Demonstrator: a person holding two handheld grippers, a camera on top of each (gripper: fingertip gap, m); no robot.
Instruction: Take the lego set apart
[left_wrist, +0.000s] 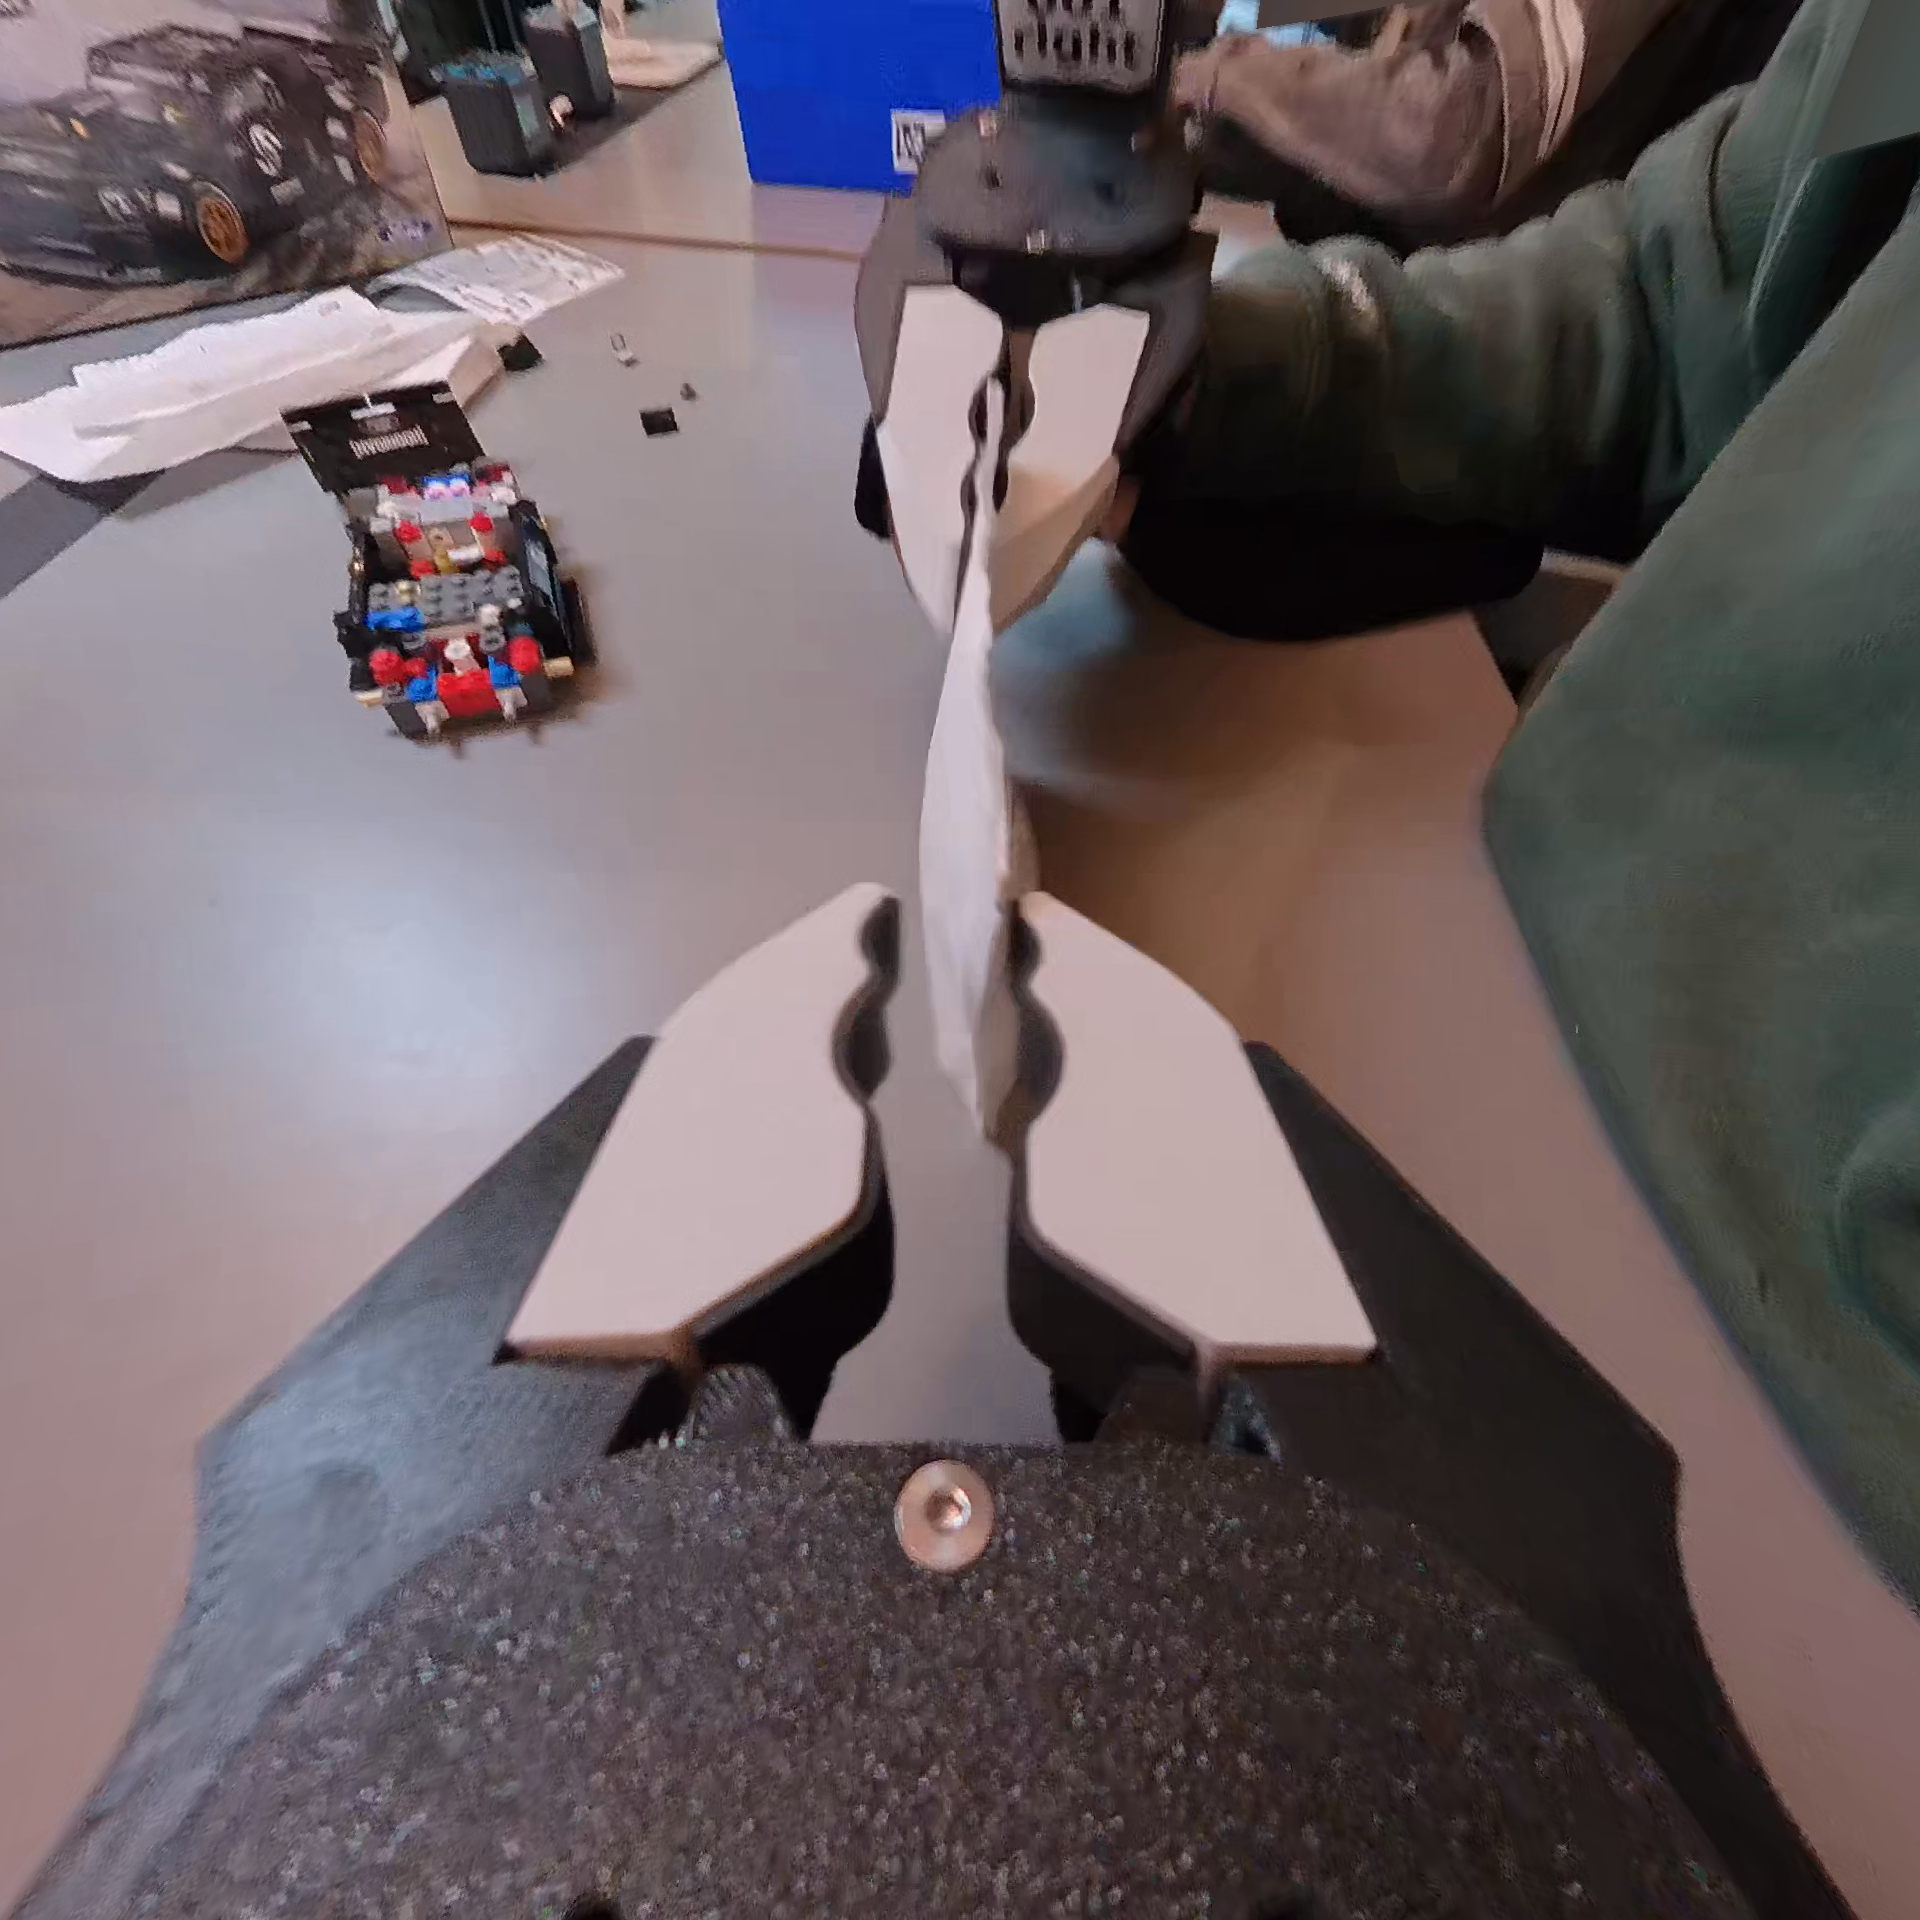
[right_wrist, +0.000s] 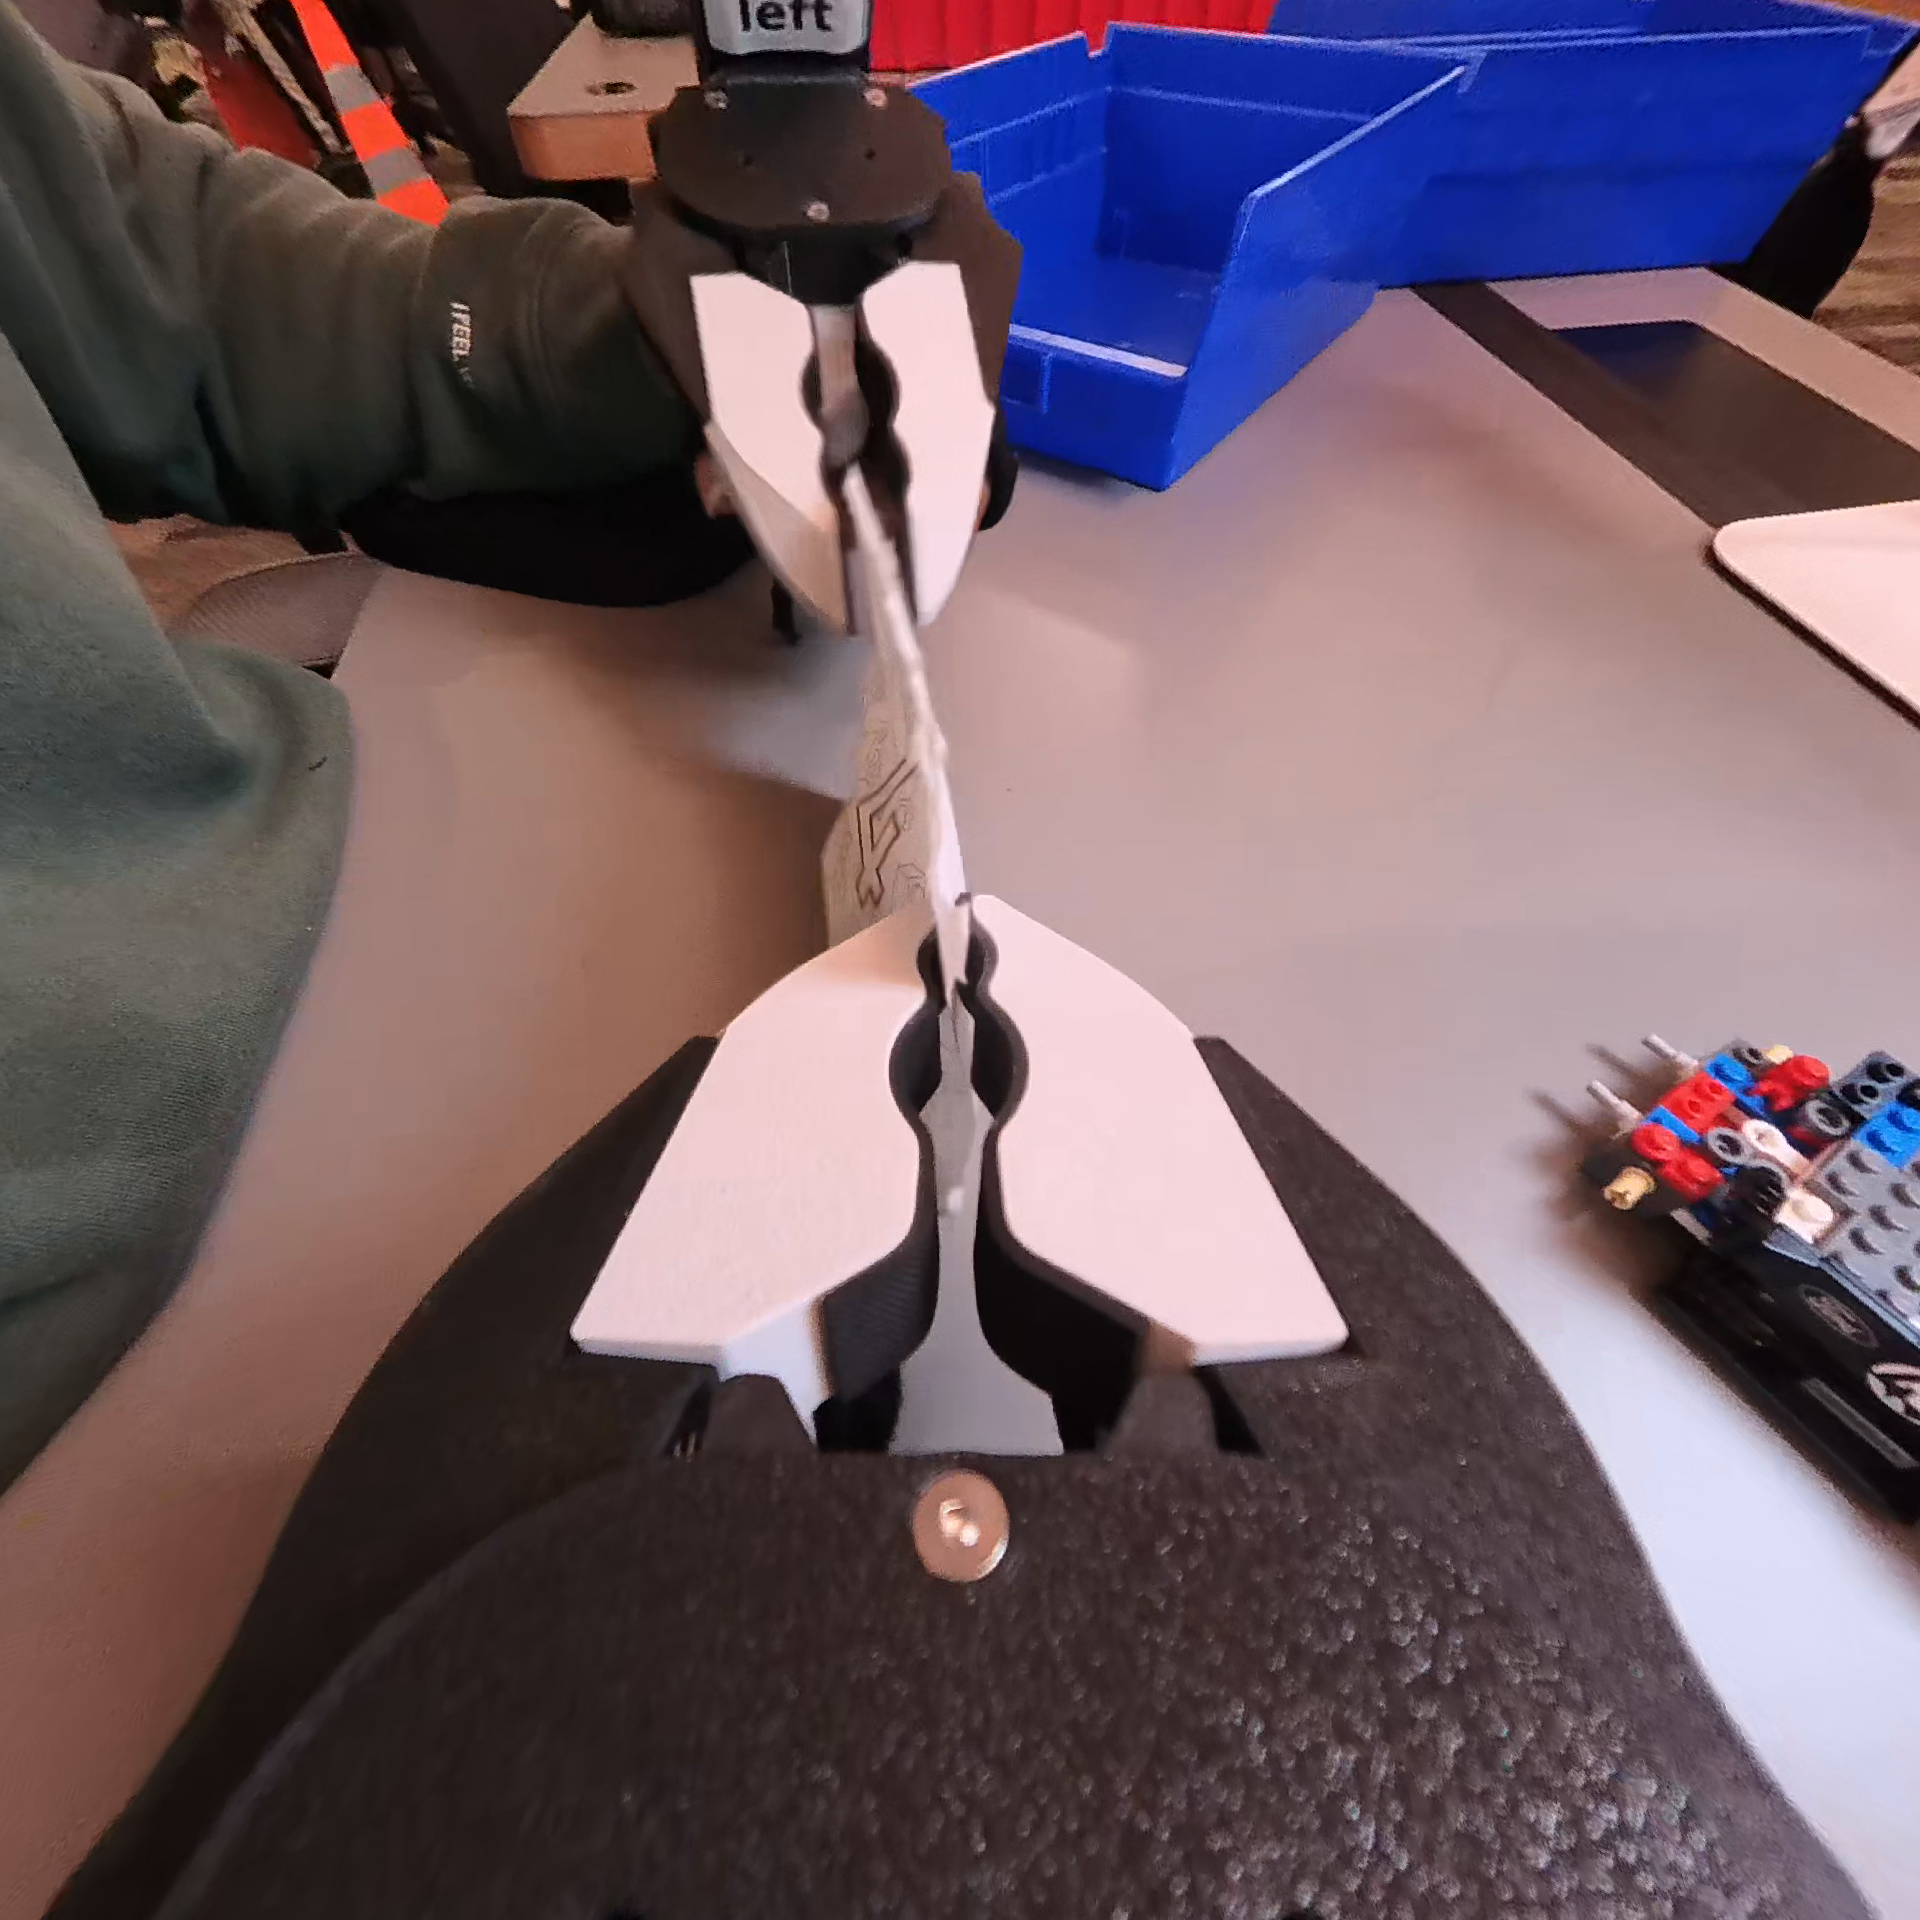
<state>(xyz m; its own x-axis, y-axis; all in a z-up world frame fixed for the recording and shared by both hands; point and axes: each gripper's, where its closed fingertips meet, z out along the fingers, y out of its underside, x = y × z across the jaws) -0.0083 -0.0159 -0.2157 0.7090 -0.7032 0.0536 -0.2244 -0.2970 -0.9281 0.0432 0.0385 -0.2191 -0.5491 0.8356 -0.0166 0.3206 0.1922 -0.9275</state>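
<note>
The 2 grippers are facing each other above the desk (right_wrist: 1351, 675), with a thin white printed sheet (left_wrist: 961, 810) stretched between them.

Left gripper (left_wrist: 951, 914): in its own view the jaws are standing narrowly apart, and the sheet is running between the fingertips against the right pad. In the right wrist view, the left gripper (right_wrist: 883, 613) is appearing pressed onto the sheet's far end. Whether the grip is firm at this end I cannot tell.

Right gripper (right_wrist: 951, 925): its jaws are pressing together, pinching the near end of the sheet (right_wrist: 914, 790), which is showing line drawings on 1 face. In the left wrist view, the right gripper (left_wrist: 971, 582) is likewise pinching the sheet.

The lego car (left_wrist: 457, 582), partly stripped with coloured bricks exposed, is sitting on the desk toward its far left part in the left wrist view, well apart from both grippers. Small black loose pieces (left_wrist: 658, 421) are lying beyond it. White papers (left_wrist: 239, 374) and the set's box (left_wrist: 197, 156) are lying toward the far left corner. A blue bin (right_wrist: 1299, 239) is standing at the far edge. A green sleeve (right_wrist: 343, 343) is reaching behind the left gripper.
</note>
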